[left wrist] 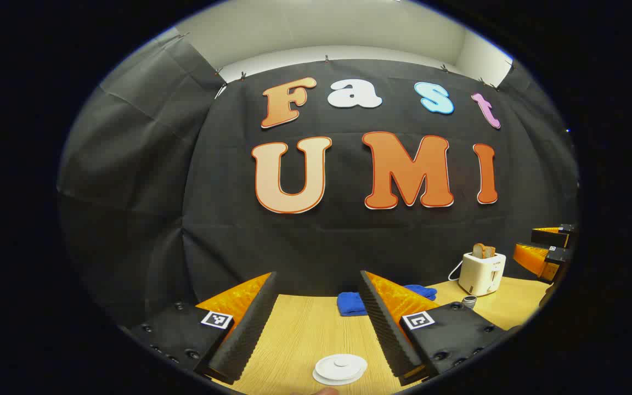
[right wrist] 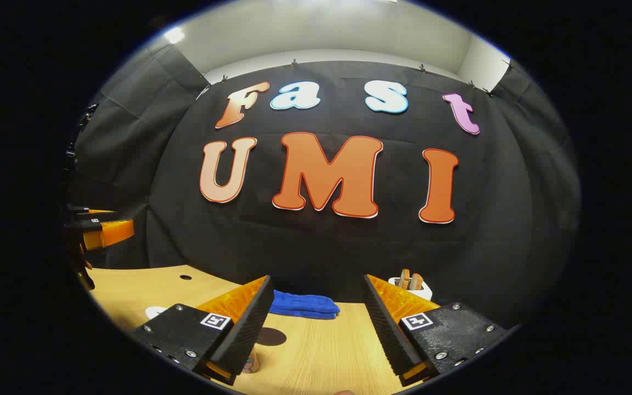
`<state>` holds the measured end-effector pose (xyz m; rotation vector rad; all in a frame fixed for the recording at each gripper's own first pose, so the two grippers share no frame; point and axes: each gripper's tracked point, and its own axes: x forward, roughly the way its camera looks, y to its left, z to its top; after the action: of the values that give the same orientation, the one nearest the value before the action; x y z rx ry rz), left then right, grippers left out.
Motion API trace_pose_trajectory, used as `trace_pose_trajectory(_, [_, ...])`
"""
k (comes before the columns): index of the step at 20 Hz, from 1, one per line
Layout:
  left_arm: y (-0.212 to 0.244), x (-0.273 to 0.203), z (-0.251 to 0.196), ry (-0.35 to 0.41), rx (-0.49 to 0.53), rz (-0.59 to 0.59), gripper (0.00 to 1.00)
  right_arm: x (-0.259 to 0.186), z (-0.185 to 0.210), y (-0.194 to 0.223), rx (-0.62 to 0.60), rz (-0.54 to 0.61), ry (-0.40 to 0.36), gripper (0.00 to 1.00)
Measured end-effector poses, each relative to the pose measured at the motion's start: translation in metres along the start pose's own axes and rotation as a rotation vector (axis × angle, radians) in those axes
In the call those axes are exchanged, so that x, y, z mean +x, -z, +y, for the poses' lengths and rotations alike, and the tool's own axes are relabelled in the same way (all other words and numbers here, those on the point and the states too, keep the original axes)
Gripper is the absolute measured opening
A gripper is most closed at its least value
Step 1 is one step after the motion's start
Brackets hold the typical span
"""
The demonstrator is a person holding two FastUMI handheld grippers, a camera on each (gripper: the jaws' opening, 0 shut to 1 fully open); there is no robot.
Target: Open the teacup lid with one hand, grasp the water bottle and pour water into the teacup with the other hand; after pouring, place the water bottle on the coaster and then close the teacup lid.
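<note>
Wooden worktop [left wrist: 305, 334] carries a white teacup lid [left wrist: 340, 368] between the left gripper's [left wrist: 316, 323] spread fingers. Right gripper [right wrist: 316, 326], fingers apart too, hangs near a dark coaster [right wrist: 270, 336], blue cloth [right wrist: 302, 304] behind.

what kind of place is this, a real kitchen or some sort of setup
Most likely a staged recording booth, not a real kitchen: black cloth wall hangs clipped behind a wooden table, with household props laid out, a toaster holding bread, a folded blue towel and a white teacup lid.
</note>
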<state>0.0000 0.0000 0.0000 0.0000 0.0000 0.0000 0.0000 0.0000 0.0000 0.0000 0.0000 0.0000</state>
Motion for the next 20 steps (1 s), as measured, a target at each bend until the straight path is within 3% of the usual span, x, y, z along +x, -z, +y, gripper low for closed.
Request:
trace_pose_trajectory(7, [0.0, 0.002, -0.004, -0.001, -0.006, 0.0, 0.96, -0.002, 0.006, -0.005, -0.003, -0.004, -0.018, 0.97])
trace_pose_trajectory(14, [0.007, -0.001, 0.005, -0.067, 0.091, 0.02, 0.98, -0.004, 0.008, 0.003, 0.009, 0.014, -0.025, 0.97])
trace_pose_trajectory(20, [0.004, -0.003, -0.005, -0.036, 0.068, 0.008, 0.95, -0.008, 0.015, 0.003, 0.011, 0.011, -0.054, 0.97])
